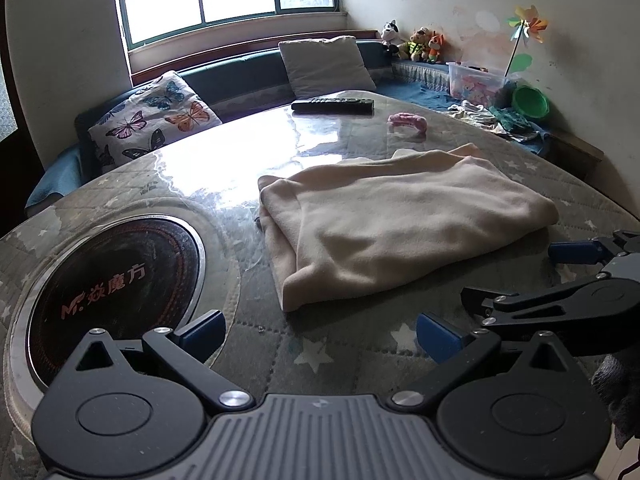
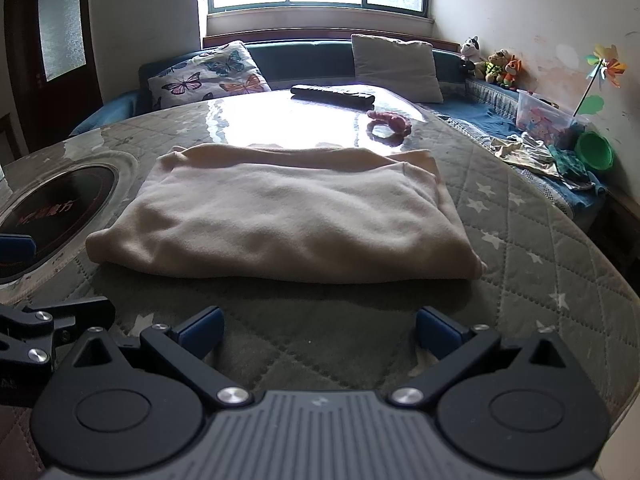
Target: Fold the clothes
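A cream garment (image 1: 396,216) lies folded into a thick rectangle on the round quilted table (image 1: 340,344); it also shows in the right wrist view (image 2: 280,216). My left gripper (image 1: 320,334) is open and empty, just short of the garment's near left corner. My right gripper (image 2: 320,330) is open and empty, a little in front of the garment's near folded edge. The right gripper shows at the right of the left wrist view (image 1: 516,272), and part of the left gripper shows at the left edge of the right wrist view (image 2: 16,248).
A round black cooktop (image 1: 112,280) is set in the table at the left. A black remote (image 1: 333,105) and a pink hair tie (image 1: 408,122) lie at the far side. Behind is a bench with pillows (image 1: 152,120), toys, a plastic box (image 1: 476,78) and loose clothes (image 1: 504,118).
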Demonstrator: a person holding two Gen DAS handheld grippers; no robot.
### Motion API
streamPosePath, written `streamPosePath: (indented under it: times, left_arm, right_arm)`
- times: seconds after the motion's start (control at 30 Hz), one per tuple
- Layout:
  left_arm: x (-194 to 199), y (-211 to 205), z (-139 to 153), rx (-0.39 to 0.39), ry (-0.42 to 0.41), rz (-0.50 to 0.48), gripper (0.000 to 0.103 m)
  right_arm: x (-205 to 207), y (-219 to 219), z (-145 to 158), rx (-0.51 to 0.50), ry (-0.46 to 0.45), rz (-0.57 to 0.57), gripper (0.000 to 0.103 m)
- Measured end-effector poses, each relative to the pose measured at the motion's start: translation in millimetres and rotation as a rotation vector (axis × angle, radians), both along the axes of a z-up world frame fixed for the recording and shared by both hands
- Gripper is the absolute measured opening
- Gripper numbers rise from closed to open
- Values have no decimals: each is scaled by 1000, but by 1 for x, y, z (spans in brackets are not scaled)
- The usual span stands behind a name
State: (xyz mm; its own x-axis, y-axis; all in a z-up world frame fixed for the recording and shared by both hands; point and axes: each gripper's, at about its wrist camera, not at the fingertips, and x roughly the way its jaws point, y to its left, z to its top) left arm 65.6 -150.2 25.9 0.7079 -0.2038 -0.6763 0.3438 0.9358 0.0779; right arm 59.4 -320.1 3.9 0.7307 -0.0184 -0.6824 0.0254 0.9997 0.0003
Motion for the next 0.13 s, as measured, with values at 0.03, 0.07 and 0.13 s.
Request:
streamPosePath:
  times: [0.03, 0.07, 0.13]
  left_arm:
    - [1, 0, 0, 0, 0, 2, 103]
    - [1, 0, -1, 0, 0, 3, 103]
    - [3, 1, -1, -2, 3, 6, 103]
  right_arm:
    - [0, 0, 0, 0, 0, 0, 103]
    - [1, 0, 0, -1, 1, -1, 103]
    - [2, 0, 0, -1, 1, -2, 103]
